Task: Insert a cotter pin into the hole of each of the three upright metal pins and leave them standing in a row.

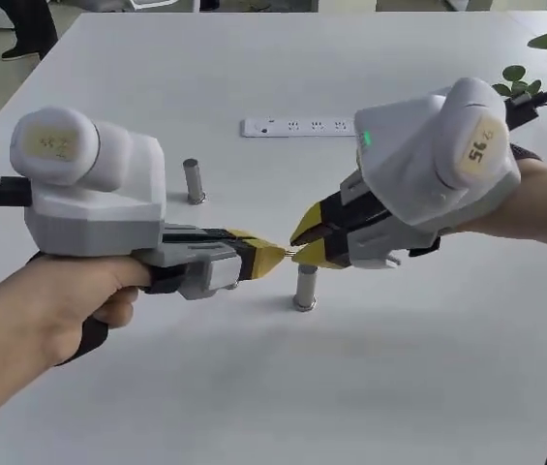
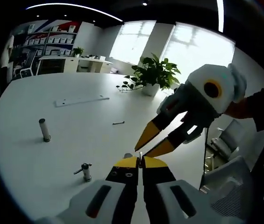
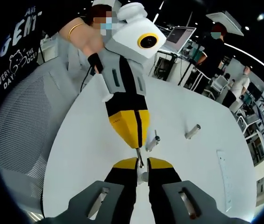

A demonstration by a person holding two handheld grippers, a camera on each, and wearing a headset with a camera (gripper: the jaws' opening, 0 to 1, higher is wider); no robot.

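Head view: left gripper (image 1: 273,257) and right gripper (image 1: 301,244) meet tip to tip just above an upright metal pin (image 1: 305,288) on the tabletop (image 1: 254,397). Left gripper view: the left jaws are closed on a cotter pin (image 2: 140,156), and the right jaws stand slightly apart.

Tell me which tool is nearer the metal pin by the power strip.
Left. The left tool is just right of the metal pin, toward the person; the right tool is farther right.
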